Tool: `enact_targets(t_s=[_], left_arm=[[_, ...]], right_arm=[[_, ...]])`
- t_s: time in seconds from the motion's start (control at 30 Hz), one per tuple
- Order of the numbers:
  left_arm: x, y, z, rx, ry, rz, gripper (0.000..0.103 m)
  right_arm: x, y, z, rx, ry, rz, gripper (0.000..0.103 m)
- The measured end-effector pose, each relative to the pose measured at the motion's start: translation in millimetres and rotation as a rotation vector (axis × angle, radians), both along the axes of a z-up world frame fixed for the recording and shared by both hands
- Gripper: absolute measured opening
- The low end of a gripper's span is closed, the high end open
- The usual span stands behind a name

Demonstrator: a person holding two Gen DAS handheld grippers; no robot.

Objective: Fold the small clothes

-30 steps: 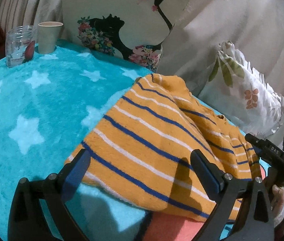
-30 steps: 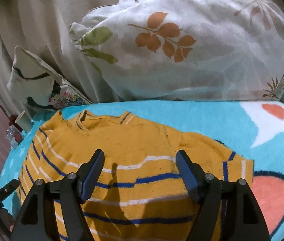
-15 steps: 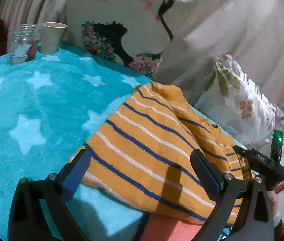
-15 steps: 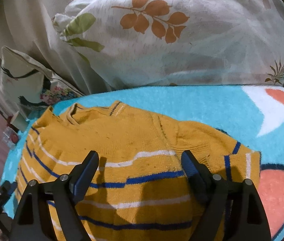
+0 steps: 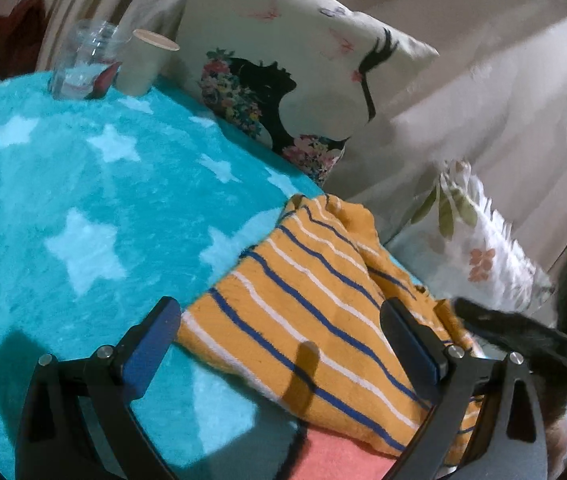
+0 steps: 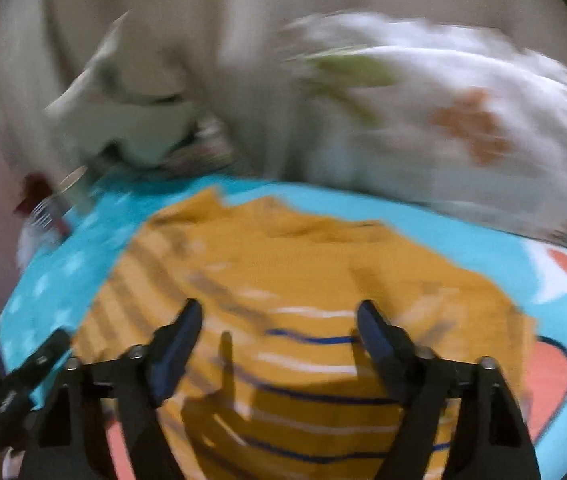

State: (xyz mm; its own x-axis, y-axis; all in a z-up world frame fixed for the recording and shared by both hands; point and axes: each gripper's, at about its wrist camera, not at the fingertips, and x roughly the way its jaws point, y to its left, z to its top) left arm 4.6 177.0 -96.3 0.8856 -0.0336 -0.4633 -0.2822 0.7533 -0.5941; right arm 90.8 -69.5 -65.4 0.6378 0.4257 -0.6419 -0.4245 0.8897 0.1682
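Both tools (image 5: pixel 279 328) (image 6: pixel 279 326) agape above sweater (image 5: pixel 323 308).

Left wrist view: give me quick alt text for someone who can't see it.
The open left gripper hovers over an orange striped sweater lying on a turquoise star blanket. Behind stand a glass jar, a paper cup and two printed pillows.

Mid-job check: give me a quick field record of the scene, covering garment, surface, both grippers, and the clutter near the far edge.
garment: orange striped sweater, lying partly folded on the blanket
surface: turquoise star blanket
left gripper: open, empty, over the sweater's near edge
right gripper: open, empty, above the sweater; view motion-blurred
far edge: glass jar beside paper cup
backdrop: silhouette-print pillow, leaf-print pillow
fold status: not finished
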Motion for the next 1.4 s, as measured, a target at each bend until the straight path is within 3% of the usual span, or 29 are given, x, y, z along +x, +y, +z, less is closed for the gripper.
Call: enact_targets(t_s=[0.07, 0.2, 0.27, 0.3, 0.37, 0.5, 0.7, 0.87, 1.0, 1.07, 1.1, 1.23, 1.33, 1.4], left_arm=[[-2, 4, -1, -0.025, -0.012, -0.009, 0.099], [-5, 7, -2, -0.054, -0.036, -0.026, 0.100], [-5, 6, -1, -0.052, -0.039, -0.038, 0.100], [-5, 5, -1, -0.049, -0.039, -0.045, 0.100], [-3, 3, 0, -0.041, -0.038, -0.057, 0.101], [-1, 1, 0, -0.044, -0.040, -0.081, 0.101], [0, 9, -6, -0.105, -0.040, -0.090, 0.101], [1, 14, -9, -0.142, -0.040, -0.098, 0.101], [4, 15, -9, -0.141, -0.030, -0.104, 0.103], [9, 13, -8, -0.125, -0.009, -0.113, 0.103], [11, 11, -7, -0.103, 0.011, -0.124, 0.103], [26, 4, -4, -0.032, 0.092, -0.151, 0.103], [39, 8, -6, -0.029, 0.123, -0.120, 0.103], [52, 15, -16, -0.080, 0.159, -0.114, 0.102]], right_arm=[[7, 34, -9, 0.019, 0.053, 0.073, 0.041], [40, 104, -31, 0.009, 0.142, 0.182, 0.041], [63, 130, -44, 0.016, 0.212, 0.202, 0.049], [72, 143, -47, 0.013, 0.223, 0.205, 0.067], [82, 163, -46, 0.037, 0.255, 0.272, 0.086], [72, 164, -29, 0.013, 0.217, 0.303, 0.084], [32, 81, -2, 0.153, 0.146, 0.202, 0.084], [-8, -19, -18, 0.232, 0.162, 0.099, 0.084], [-28, -87, -46, 0.198, 0.171, -0.029, 0.084], [-31, -121, -60, 0.123, 0.157, -0.155, 0.083], [-31, -139, -65, 0.084, 0.142, -0.221, 0.078], [-41, -194, -63, 0.301, 0.133, -0.218, 0.080], [-51, -206, -56, 0.301, 0.080, -0.237, 0.082], [-54, -209, -57, 0.344, 0.079, -0.205, 0.082]])
